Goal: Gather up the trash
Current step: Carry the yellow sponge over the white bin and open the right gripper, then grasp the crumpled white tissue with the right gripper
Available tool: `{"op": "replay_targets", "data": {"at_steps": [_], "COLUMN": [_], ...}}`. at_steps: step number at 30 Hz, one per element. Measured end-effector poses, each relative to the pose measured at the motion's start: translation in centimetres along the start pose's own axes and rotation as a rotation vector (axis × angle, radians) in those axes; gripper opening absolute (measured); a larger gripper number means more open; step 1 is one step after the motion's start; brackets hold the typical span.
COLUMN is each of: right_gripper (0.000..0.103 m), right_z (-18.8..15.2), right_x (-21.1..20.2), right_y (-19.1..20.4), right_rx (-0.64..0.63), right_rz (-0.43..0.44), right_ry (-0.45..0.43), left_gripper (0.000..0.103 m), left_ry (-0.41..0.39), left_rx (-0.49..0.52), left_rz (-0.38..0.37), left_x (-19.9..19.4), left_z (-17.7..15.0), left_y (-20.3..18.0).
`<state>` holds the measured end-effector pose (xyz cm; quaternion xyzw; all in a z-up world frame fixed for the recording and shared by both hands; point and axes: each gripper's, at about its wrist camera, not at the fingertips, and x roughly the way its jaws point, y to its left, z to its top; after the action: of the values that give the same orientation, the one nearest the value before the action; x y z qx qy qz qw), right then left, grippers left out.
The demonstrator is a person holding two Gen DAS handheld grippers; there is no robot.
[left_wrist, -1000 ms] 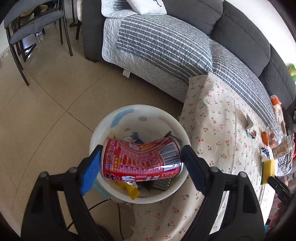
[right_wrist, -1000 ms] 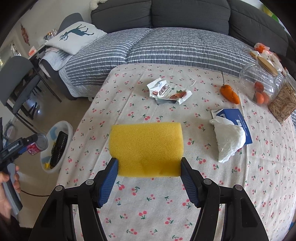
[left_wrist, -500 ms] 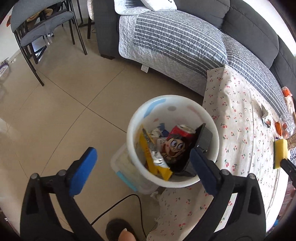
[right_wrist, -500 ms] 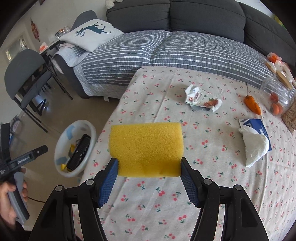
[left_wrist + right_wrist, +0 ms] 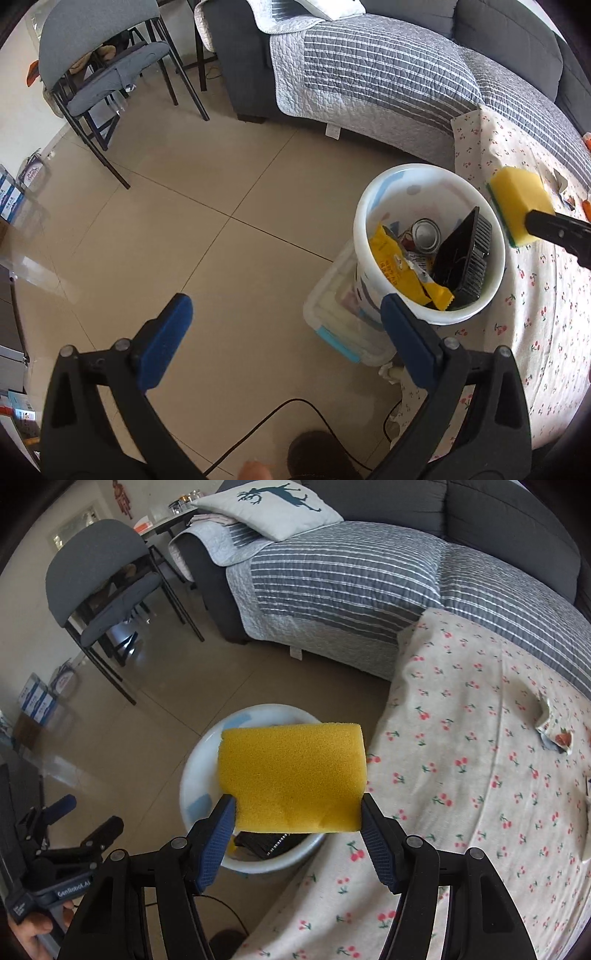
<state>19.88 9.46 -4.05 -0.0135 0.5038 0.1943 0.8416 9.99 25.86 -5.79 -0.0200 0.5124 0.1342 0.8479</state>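
Left wrist view: the left gripper (image 5: 282, 339) hangs over tan floor tiles with its 2 blue-padded fingers spread wide and nothing between them. To its right stands a white trash bucket (image 5: 360, 236) beside the edge of a table draped in a cherry-print cloth (image 5: 543, 295). This view looks down into the bucket, showing what the other view mostly hides: a yellow wrapper (image 5: 391, 266), a metal can (image 5: 426, 232) end-up, and a black tray (image 5: 461, 258) leaning against the inner wall. A clear plastic box (image 5: 340, 325) with a blue clip sits against the bucket's base. At the right edge, a yellow sponge (image 5: 517, 201) is held up by a dark finger of the other tool, near the bucket's rim. A grey chair (image 5: 99, 62) and a sofa covered by a striped quilt (image 5: 369, 70) lie beyond. Right wrist view: the right gripper (image 5: 295, 818) clamps the yellow sponge (image 5: 291, 775) by its 2 lower corners, fingers pressed on either side, with the sponge in the air above the bucket (image 5: 195, 775) and covering most of its opening. Only this view shows the person's left hand (image 5: 33, 926) at lower left grasping the left tool's handle, a deer-print pillow (image 5: 266, 506) on the sofa, and a crumpled snack wrapper (image 5: 557, 731) lying on the cloth (image 5: 461, 812) at the right.
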Motion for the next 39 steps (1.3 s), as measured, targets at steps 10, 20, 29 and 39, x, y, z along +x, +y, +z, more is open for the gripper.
{"op": "replay_targets", "data": {"at_steps": [10,20,29,39], "right_gripper": [0.084,0.084,0.084,0.084], "right_z": [1.6,0.5,-2.4,-6.1], "right_x": [1.8,-1.2,-5.0,-8.0], "right_y": [1.9,0.5,-4.6,-11.8], "right_rx": [0.043,-0.011,0.0,0.045], "right_rz": [0.05,-0.022,-0.101,-0.193], "right_ry": [-0.014,-0.025,-0.026,-0.008], "left_gripper": [0.101,0.101,0.101,0.101], "left_ry": [0.004,-0.005,-0.017,-0.039], "left_rx": [0.0,0.022,0.044,0.095], "left_rz": [-0.012,-0.028,-0.081,-0.133], "left_x": [-0.1,-0.7,-2.1,-3.9], "left_z": [-0.1,-0.3,-0.3,0.0], "left_y": [0.3,-0.7,-3.0,-7.8]}}
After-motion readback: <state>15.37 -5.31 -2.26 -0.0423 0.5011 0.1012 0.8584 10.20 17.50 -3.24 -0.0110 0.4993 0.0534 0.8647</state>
